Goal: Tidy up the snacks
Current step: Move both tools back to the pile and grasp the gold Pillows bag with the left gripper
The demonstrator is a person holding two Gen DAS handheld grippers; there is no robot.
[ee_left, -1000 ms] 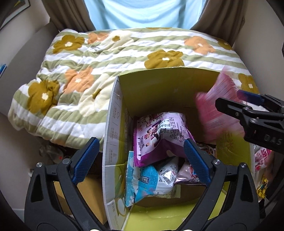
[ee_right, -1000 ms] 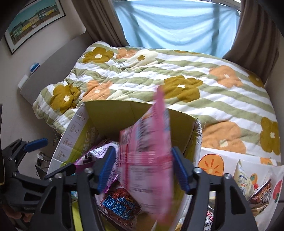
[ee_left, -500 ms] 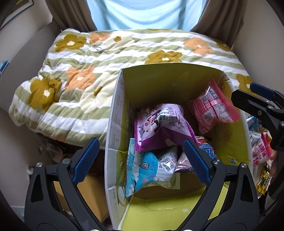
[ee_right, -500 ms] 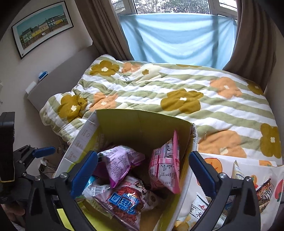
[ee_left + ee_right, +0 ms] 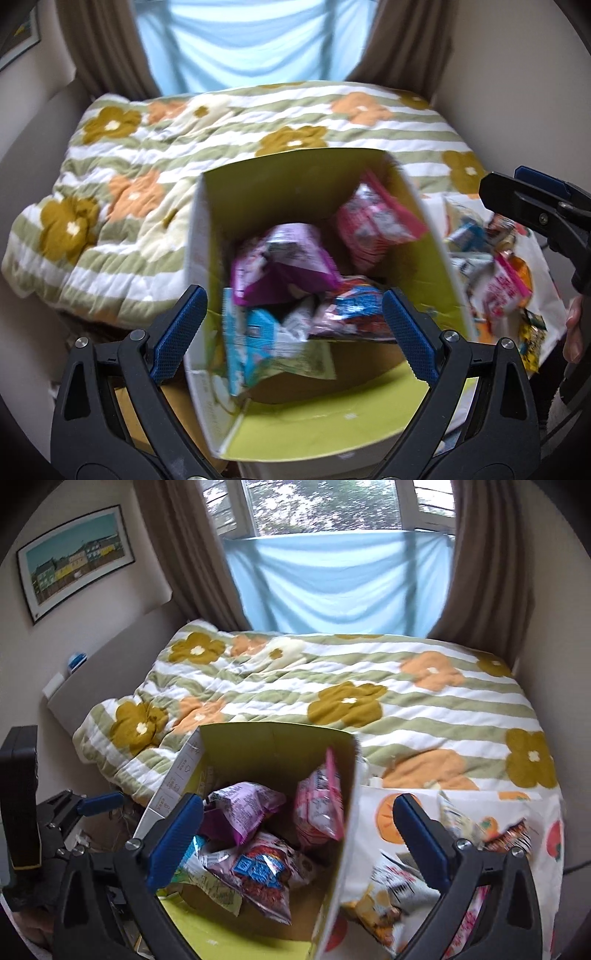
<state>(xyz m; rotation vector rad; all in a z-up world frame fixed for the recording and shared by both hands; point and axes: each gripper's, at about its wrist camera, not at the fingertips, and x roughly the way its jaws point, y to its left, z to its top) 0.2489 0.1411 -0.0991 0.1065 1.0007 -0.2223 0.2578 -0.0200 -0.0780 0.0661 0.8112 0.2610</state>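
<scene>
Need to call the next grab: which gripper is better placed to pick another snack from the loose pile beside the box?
Right. The right gripper, open and empty, has the loose snacks under its right finger; the left gripper faces the box.

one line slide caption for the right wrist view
Open right gripper above a cardboard box holding the pink snack packet, beside a floral quilt.

blurred: snack packets (image 5: 291, 280) in box | hidden: box floor | cut off: snacks (image 5: 402, 897) at right

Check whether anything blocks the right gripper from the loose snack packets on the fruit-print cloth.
Nothing visible does. The right gripper hangs open and empty above the cloth, with the white and yellow packets lying uncovered just beside the yellow-green cardboard box.
</scene>
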